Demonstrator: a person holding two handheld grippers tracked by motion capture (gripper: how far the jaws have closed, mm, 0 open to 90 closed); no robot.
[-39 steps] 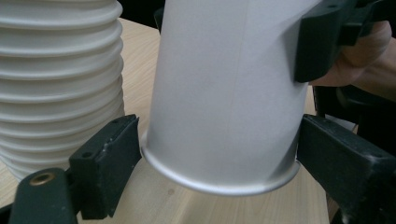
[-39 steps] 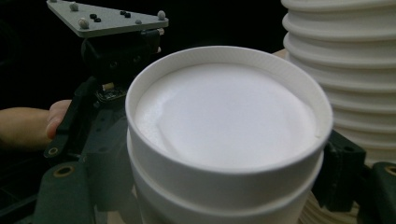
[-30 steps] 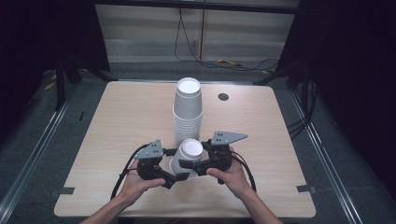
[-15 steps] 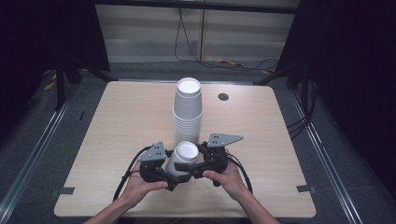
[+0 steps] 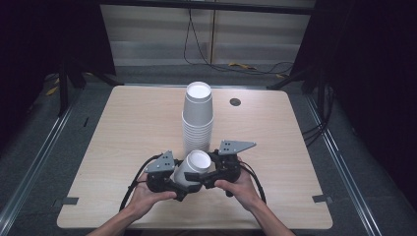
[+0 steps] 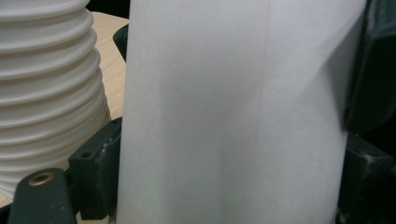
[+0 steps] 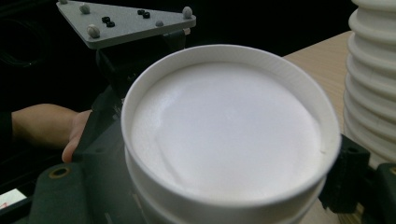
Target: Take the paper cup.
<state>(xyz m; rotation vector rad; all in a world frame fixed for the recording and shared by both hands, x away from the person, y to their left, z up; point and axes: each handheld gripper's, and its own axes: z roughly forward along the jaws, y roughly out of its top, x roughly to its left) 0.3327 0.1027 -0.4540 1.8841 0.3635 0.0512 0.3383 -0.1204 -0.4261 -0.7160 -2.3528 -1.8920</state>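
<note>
High view first: near the table's (image 5: 123, 128) front edge we see both hands holding their grippers against one white paper cup (image 5: 193, 169), tilted, its mouth up and away from us. Left gripper (image 5: 169, 181) jaws have just been closing and now press the cup's side; right gripper (image 5: 212, 173) jaws hold it near the rim. Just beyond stands the cup stack (image 5: 197, 118).

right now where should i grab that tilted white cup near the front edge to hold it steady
Take the cup by its side wall, a hand-held gripper coming from each flank. It lies tilted, bottom end up, so the smooth, seamed wall faces the jaws; the tall stack behind blocks the far side.
</note>
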